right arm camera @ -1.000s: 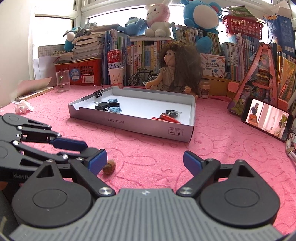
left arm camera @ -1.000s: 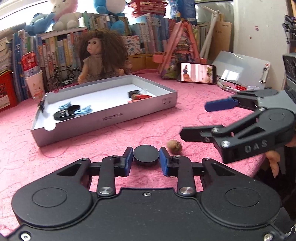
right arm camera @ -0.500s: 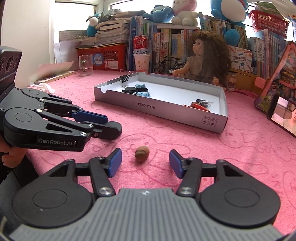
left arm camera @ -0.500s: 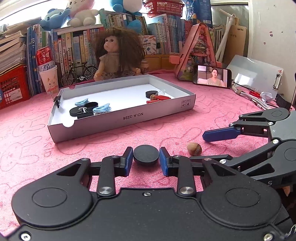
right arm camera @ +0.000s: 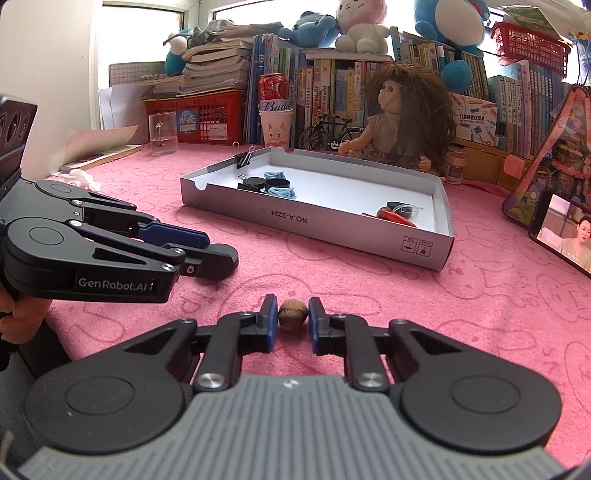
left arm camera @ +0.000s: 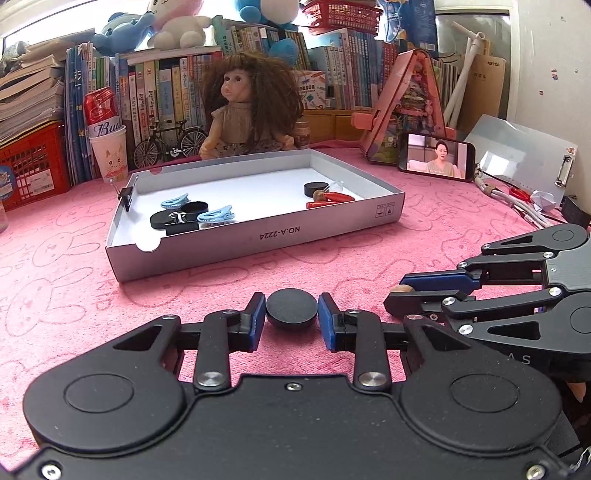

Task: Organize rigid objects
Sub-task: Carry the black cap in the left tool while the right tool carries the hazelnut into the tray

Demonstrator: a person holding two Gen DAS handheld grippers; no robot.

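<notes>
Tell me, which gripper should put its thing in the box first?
Probably the left gripper. Its pads sit tight on the black disc. The right gripper brackets the brown nut, but a sliver of gap shows, so its hold looks unfinished. Both sit similarly close to the white box.

Pink cloth covers the worktop; bookshelves line its far edge, a bright window behind.

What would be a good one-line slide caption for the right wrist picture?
Right gripper closed on a small brown nut on the pink cloth, the grey tray beyond.
</notes>
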